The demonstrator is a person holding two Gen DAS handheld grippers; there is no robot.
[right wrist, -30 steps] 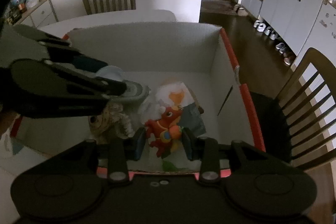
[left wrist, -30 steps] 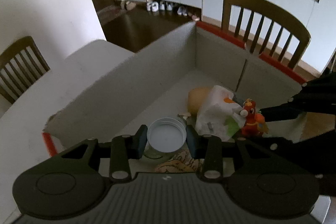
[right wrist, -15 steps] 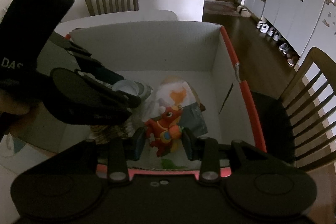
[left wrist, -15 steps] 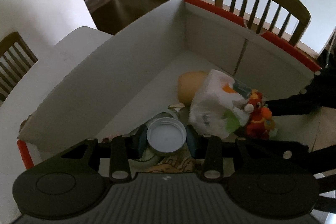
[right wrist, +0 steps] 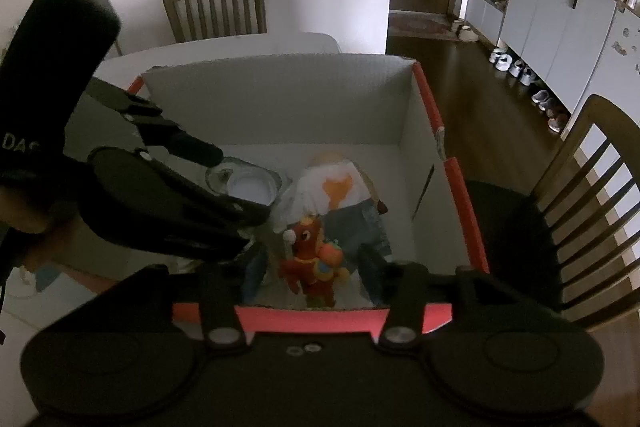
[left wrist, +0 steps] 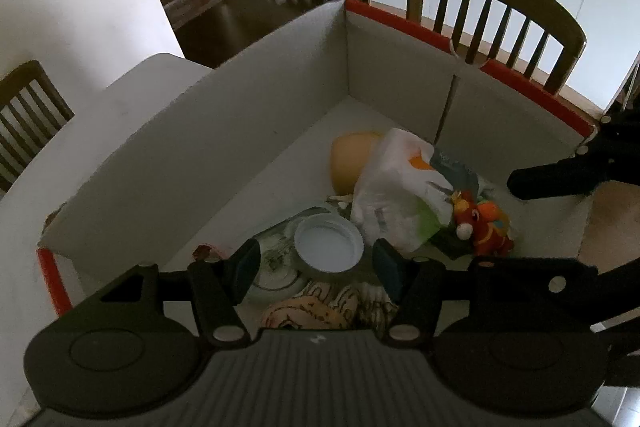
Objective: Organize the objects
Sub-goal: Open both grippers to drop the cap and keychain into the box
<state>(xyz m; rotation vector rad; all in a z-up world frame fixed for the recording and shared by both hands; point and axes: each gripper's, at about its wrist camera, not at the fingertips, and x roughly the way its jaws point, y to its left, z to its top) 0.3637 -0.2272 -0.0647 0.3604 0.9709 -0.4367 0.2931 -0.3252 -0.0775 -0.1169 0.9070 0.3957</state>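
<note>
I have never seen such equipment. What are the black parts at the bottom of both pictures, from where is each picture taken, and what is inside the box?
There is no robot here. A person holds one two-finger gripper in each hand, and each carries a camera looking forward along its fingers. The black shapes at the bottom are the grippers themselves.

The left gripper hangs open above a jar with a white lid, not gripping it. The right gripper is open around a red plush toy, which lies free.

Both look into a cardboard box with red edges. It also holds a white plastic bag and a tan round object.
</note>
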